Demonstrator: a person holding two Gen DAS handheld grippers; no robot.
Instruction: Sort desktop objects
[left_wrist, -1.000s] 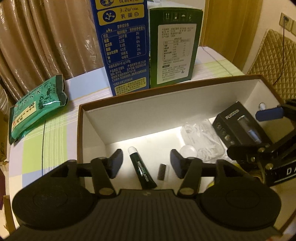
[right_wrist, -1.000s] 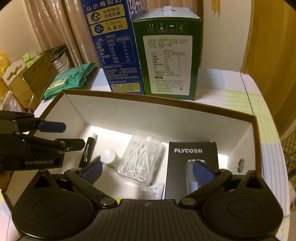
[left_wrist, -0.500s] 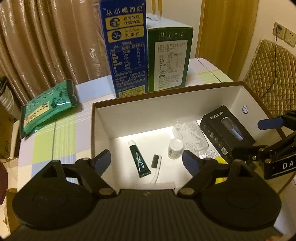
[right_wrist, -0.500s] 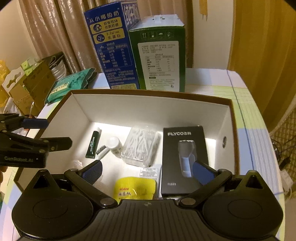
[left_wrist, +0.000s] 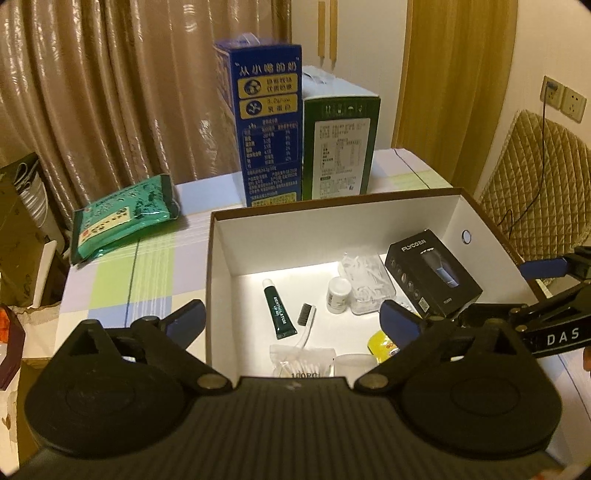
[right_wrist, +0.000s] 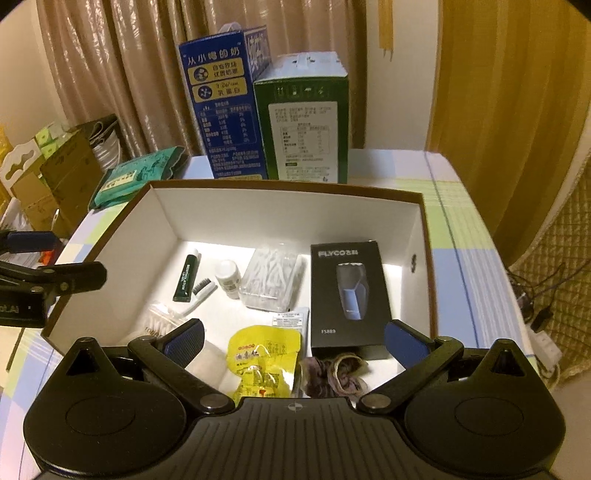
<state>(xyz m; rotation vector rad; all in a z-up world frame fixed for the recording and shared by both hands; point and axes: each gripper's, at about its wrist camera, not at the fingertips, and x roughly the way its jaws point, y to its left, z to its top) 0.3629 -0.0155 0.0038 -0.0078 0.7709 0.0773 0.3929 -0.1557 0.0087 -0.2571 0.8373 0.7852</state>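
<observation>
Left wrist view: the left gripper (left_wrist: 291, 321) had its jaws spread very wide & they'd just been opening. Nothing was between them, nothing held. It hung above the near left side of the big box (left_wrist: 332, 218). On the box floor lay the green tube (left_wrist: 279, 314), w/ the small brush (left_wrist: 307, 320) just right of it. Right again stood the little white bottle (left_wrist: 338, 295), touching or almost touching the clear case of picks (left_wrist: 365, 282). The black shaver box (left_wrist: 432, 273) lay far right. A bag of cotton swabs (left_wrist: 303, 362) sat at the near edge. Outside the box, on the table's far left, lay the green packet (left_wrist: 125, 218).

Right wrist view: the right gripper (right_wrist: 293, 341) was wide open too & empty. Below it, near side, lay the yellow snack pack (right_wrist: 262, 358) & a hair scrunchie (right_wrist: 334, 373). The blue carton (right_wrist: 225, 107) & green carton (right_wrist: 306, 118) stood behind the box.

I think the box looked nearly full, so the next job was prob. the green packet. To do it well: lift clear of the box wall first, go left, grab the packet across its short side, not a corner, so it doesn't flop.
</observation>
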